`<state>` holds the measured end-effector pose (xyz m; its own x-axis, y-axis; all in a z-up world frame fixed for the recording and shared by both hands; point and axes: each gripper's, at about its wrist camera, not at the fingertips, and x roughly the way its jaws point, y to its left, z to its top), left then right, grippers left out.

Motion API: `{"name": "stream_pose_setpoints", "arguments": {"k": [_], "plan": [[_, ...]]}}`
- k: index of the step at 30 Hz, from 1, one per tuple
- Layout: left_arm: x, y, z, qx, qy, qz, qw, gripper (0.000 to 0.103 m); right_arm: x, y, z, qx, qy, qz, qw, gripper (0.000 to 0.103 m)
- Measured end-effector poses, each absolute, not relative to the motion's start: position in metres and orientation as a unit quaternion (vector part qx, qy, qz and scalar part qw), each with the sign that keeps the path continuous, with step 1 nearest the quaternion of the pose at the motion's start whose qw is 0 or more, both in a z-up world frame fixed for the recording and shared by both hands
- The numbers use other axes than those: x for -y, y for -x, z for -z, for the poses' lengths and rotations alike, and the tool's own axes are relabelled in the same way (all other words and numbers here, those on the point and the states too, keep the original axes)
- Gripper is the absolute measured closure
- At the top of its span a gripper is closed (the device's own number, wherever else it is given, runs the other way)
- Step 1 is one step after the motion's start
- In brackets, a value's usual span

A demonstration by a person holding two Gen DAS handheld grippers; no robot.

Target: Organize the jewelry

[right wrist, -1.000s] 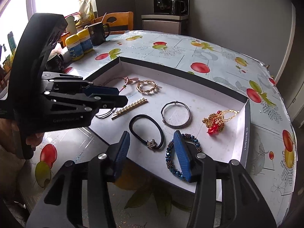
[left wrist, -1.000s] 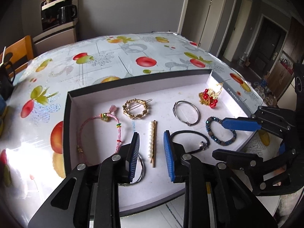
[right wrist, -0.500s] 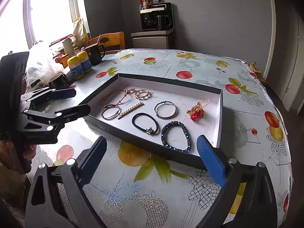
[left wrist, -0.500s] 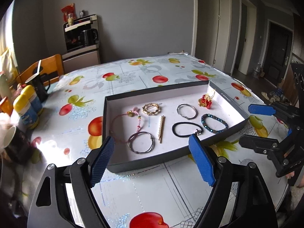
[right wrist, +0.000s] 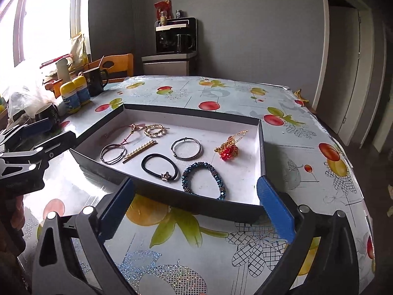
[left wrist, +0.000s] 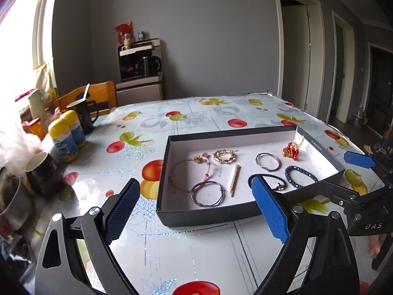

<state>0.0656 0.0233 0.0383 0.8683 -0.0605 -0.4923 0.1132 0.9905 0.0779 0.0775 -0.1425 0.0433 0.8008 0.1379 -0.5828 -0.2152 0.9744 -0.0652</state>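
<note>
Left wrist view: the left gripper [left wrist: 196, 209], jaws just spread wide and empty, hangs near the shallow black cardboard tray [left wrist: 208, 215] holding the jewelry.

Right wrist view: the right gripper [right wrist: 196, 209], likewise newly opened and empty, faces the blue beaded bracelet [right wrist: 203, 180]. Everything looks sorted; next likely means withdrawing.

Eight pieces of jewelry lie flat and apart inside a shallow black tray [right wrist: 172, 198] with a white floor: a blue beaded bracelet [right wrist: 203, 180] and black hair tie [right wrist: 159, 166] nearest its front wall, a red-and-gold charm [right wrist: 228, 147] toward its right wall.
</note>
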Motion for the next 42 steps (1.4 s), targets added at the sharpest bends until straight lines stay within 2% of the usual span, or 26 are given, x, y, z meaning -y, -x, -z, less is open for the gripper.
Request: {"name": "stream_pose_setpoints", "arguments": {"k": [13, 42], "plan": [[-0.012, -0.061, -0.029, -0.251, -0.074, 0.053, 0.964, 0.008, 0.146, -0.066, -0.05, -0.266, 0.045, -0.091, 0.958, 0.006], [-0.012, -0.061, -0.029, -0.252, -0.073, 0.057, 0.963, 0.008, 0.146, -0.068, -0.05, -0.269, 0.046, -0.092, 0.958, 0.006]]}}
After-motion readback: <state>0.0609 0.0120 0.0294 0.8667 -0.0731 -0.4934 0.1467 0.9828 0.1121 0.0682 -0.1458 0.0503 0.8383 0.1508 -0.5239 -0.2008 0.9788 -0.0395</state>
